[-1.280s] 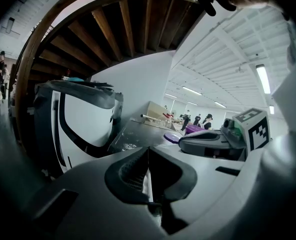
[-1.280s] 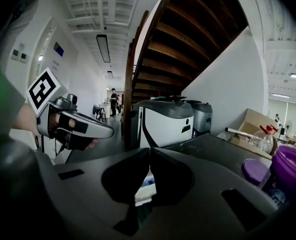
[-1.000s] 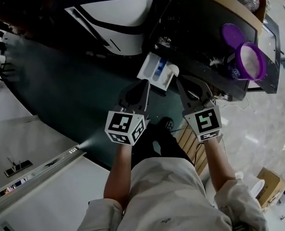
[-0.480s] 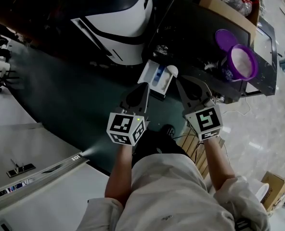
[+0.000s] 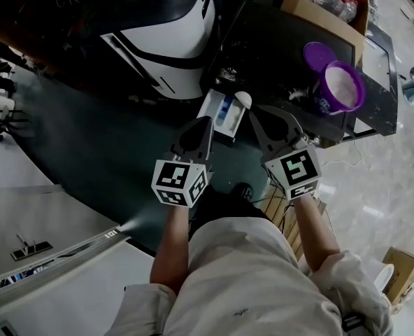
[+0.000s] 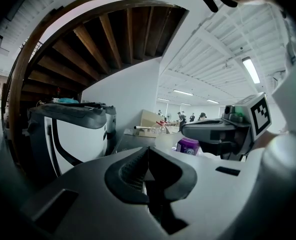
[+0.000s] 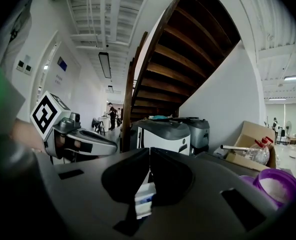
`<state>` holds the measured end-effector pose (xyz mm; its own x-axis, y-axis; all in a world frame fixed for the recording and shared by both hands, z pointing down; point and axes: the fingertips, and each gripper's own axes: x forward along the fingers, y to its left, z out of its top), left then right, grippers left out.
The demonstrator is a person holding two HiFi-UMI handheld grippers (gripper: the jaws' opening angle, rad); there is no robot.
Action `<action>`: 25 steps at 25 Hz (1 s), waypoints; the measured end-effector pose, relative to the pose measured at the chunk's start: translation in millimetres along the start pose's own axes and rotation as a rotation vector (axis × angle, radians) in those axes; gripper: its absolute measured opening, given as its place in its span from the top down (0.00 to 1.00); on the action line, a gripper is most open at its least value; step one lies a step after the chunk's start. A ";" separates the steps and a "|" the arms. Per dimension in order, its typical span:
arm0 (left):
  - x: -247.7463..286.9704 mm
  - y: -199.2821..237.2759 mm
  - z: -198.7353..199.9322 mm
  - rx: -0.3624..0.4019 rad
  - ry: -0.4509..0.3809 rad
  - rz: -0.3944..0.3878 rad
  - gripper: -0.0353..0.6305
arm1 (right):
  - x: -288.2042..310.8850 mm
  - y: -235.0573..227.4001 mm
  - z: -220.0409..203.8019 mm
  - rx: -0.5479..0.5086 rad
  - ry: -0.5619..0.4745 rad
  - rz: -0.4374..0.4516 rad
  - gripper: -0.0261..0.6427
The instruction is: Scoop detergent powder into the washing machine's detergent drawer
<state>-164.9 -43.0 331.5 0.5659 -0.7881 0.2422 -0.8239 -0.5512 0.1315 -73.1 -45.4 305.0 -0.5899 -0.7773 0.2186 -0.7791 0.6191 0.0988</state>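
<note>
The white detergent drawer stands pulled out from the white and dark washing machine, and a small white rounded piece sits at its right corner. An open purple tub of white powder stands on the dark table, with its purple lid beside it. My left gripper hovers just before the drawer, shut and empty. Next to it on the right, my right gripper is also shut and empty. In the right gripper view the drawer shows below the closed jaws and the tub lies at right.
A dark table right of the machine carries a cardboard box with bottles. The dark floor mat spreads in front of the machine. A wooden staircase rises behind. The person's legs fill the lower head view.
Both grippers stay shut and side by side before the drawer. The head view has shifted a little, so the tub and drawer sit slightly further left.
</note>
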 end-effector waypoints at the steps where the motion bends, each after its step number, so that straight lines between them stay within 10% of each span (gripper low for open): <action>1: 0.1 -1.0 1.2 0.002 -0.002 -0.001 0.92 | -0.4 0.2 1.2 0.006 -0.001 0.002 0.95; 25: 2.5 -2.3 5.1 0.020 0.003 0.001 0.92 | -0.4 -8.7 -3.3 0.027 -0.009 -0.005 0.94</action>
<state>-161.4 -45.2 326.9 0.5653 -0.7875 0.2454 -0.8234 -0.5563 0.1117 -65.4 -50.1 307.3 -0.5877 -0.7815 0.2094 -0.7875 0.6119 0.0737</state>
